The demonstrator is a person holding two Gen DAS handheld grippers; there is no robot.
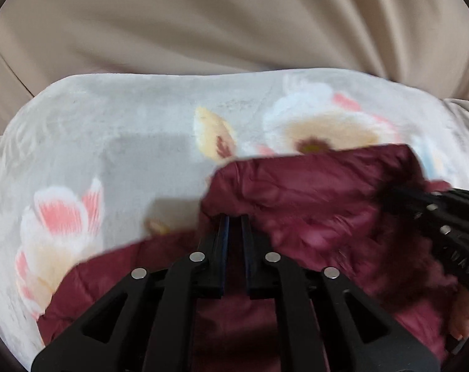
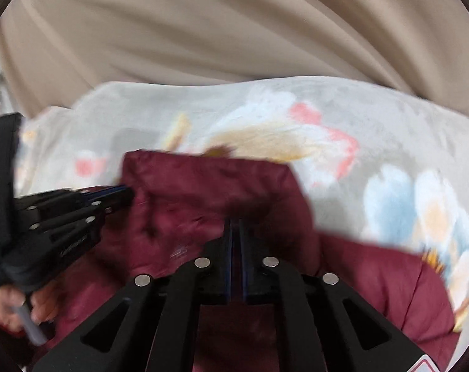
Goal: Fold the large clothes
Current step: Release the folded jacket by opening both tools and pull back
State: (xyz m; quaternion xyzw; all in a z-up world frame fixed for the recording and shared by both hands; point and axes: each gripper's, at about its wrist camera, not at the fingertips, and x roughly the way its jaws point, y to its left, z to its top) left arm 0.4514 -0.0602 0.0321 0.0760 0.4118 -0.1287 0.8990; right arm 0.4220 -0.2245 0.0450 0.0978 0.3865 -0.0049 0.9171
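A dark red garment lies bunched on a pale flowered blanket. My left gripper is shut on a raised fold of the garment, whose cloth bulges over its tips. The right wrist view shows the left gripper pinching the garment's left edge. My right gripper is shut on the garment too, its tips buried under a lifted fold. In the left wrist view the right gripper bites into the garment's right side. Both frames are blurred.
Beige draped fabric rises behind the blanket. A person's hand grips the left tool's handle, and fingers of the other hand show at the right edge. Bare blanket lies left and beyond the garment.
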